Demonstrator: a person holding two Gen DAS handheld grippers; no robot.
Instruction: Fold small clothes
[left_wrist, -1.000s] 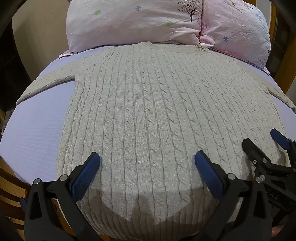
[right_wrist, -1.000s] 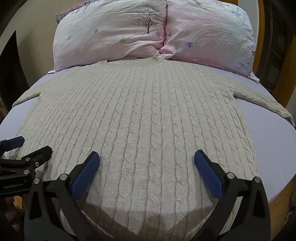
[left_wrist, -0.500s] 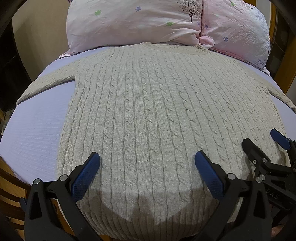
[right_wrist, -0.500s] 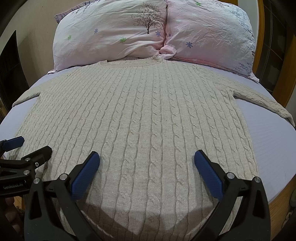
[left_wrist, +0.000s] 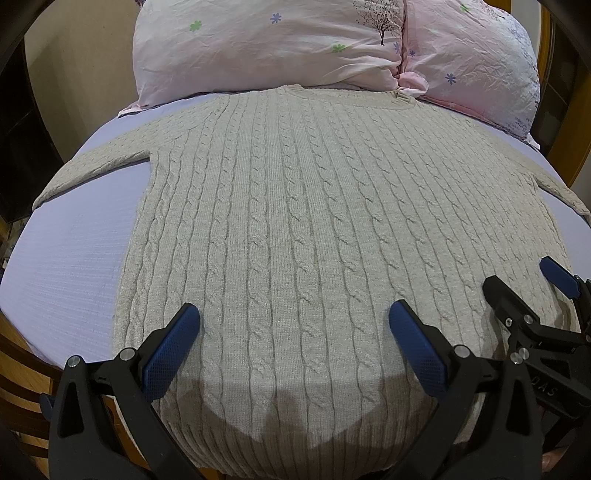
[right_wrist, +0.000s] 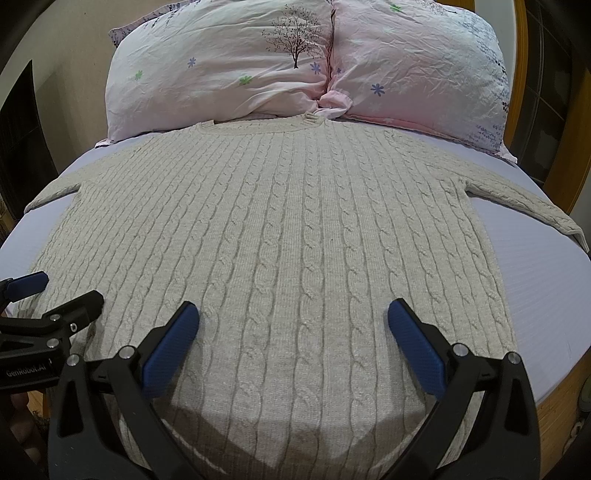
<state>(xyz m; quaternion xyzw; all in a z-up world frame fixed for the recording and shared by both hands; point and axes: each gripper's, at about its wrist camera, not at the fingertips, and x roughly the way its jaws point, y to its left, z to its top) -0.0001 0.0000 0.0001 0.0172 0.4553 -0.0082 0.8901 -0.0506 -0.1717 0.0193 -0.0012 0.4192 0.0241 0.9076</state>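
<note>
A beige cable-knit sweater (left_wrist: 314, 221) lies flat on the bed, neck toward the pillows, sleeves spread out to both sides; it also shows in the right wrist view (right_wrist: 288, 240). My left gripper (left_wrist: 293, 332) is open and empty above the sweater's hem, left of centre. My right gripper (right_wrist: 293, 332) is open and empty above the hem, right of centre. Each gripper shows at the edge of the other's view: the right one (left_wrist: 524, 291) and the left one (right_wrist: 51, 295).
The sweater rests on a lavender sheet (left_wrist: 66, 266) that also shows in the right wrist view (right_wrist: 546, 280). Two pink flowered pillows (right_wrist: 229, 66) (right_wrist: 424, 70) lie at the head. A wooden bed frame (right_wrist: 561, 391) edges the mattress.
</note>
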